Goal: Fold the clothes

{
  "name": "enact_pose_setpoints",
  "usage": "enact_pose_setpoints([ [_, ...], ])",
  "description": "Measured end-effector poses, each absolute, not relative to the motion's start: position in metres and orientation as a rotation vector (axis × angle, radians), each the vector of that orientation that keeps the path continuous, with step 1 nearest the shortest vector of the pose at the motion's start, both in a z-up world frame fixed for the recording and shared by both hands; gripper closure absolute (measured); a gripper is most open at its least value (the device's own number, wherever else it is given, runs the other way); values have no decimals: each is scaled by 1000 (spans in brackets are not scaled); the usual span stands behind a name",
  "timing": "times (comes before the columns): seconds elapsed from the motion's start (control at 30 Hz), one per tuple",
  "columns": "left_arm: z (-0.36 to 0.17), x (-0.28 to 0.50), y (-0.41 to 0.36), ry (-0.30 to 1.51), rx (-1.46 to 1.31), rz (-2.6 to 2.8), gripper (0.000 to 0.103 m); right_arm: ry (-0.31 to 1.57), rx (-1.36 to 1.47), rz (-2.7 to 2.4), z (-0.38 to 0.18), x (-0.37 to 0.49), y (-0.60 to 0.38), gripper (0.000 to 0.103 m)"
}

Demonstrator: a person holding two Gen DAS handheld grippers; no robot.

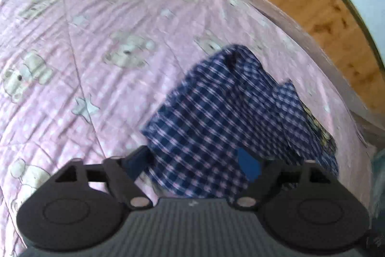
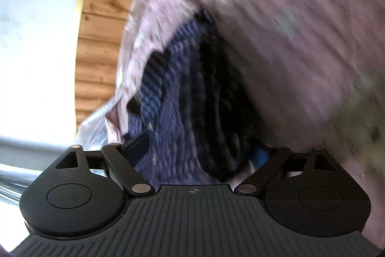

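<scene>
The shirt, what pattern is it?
The shirt is navy with pale pink checks, clearest in the left wrist view.

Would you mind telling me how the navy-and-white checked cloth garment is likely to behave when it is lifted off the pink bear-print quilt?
The navy-and-white checked cloth garment looks floppy: it drapes in folds from the left tongs. It is probably light, since thin cloth hangs freely. It should not slide much on the textured pink bear-print quilt.

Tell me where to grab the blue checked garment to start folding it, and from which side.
Judging from the left wrist view, take the checked garment by its raised far corner, coming from the pink quilt's open side. That corner humps clear of the bedding, so fingers could likely close around it; elsewhere the cloth lies flat. Both views are blurred.
</scene>
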State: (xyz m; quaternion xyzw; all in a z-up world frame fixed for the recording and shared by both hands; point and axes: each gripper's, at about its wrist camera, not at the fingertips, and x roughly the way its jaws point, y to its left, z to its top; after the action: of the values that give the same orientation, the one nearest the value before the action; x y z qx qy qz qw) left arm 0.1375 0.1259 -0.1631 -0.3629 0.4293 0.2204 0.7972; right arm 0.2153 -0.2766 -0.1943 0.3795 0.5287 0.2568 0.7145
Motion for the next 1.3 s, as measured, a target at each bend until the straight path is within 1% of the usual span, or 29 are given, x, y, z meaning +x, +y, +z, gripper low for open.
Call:
enact_pose_setpoints([
  [0.03,-162,138,127,910,-793,490,84,1172,770,562,-186,220,-270,81],
  [0.07,-159,133,128,898,-818,489,86,1166,702,559,-177,225,-264,82],
  [0.13,-145,120,126,856,-860,460,87,1074,554,638,-138,229,-257,85],
  [0.23,-131,104,104,887,-836,391,87,931,277,746,-77,228,-251,87],
  [0.3,-145,103,89,941,-797,375,85,934,176,736,-71,228,-256,86],
  [0.33,-154,103,85,947,-779,391,84,951,132,721,-76,229,-259,86],
  [0.37,-163,103,81,953,-761,407,82,1002,113,694,-97,232,-262,85],
  [0.4,-169,104,77,956,-745,420,75,1049,102,667,-116,235,-265,83],
  [0.43,-169,103,76,952,-733,425,71,1071,140,642,-126,236,-271,65],
  [0.47,-168,102,75,948,-720,431,71,1092,178,617,-137,237,-277,61],
  [0.53,-157,93,74,910,-682,434,72,1120,246,566,-155,238,-289,50],
  [0.57,-149,87,73,883,-657,435,70,1045,217,542,-140,230,-290,49],
  [0.6,-142,84,73,858,-629,435,61,971,189,518,-126,223,-291,50],
  [0.63,-139,81,73,841,-606,439,49,896,161,494,-112,215,-293,50],
  [0.67,-141,83,74,845,-598,450,47,826,132,477,-99,208,-293,50],
  [0.73,-154,91,79,892,-582,479,47,777,74,574,-98,200,-275,51],
  [0.77,-160,94,80,920,-576,490,47,794,53,626,-108,200,-265,52],
  [0.83,-163,90,84,967,-569,502,45,886,-36,654,-144,205,-250,55],
  [0.87,-161,86,84,984,-559,504,46,925,-72,662,-160,207,-244,50],
  [0.9,-153,78,82,984,-533,498,46,925,-53,630,-160,207,-252,46],
  [0.93,-144,70,79,987,-501,490,41,924,-37,599,-158,204,-260,44],
  [0.97,-134,64,72,994,-456,473,37,914,-40,568,-144,192,-267,41],
  [1.0,-125,56,62,1001,-415,449,29,905,-42,537,-131,179,-273,37],
  [1.03,-117,48,50,1011,-377,422,24,895,-45,506,-117,166,-280,23],
  [1.1,-99,34,24,1016,-301,368,20,876,-52,447,-90,140,-292,10],
  [1.17,-82,22,-4,1010,-232,318,13,868,-93,442,-73,105,-294,9],
  [1.2,-74,18,-16,1001,-220,305,5,867,-111,447,-66,88,-293,9],
  [1.3,-50,3,-46,949,-192,259,4,847,-123,483,-47,43,-281,7],
])
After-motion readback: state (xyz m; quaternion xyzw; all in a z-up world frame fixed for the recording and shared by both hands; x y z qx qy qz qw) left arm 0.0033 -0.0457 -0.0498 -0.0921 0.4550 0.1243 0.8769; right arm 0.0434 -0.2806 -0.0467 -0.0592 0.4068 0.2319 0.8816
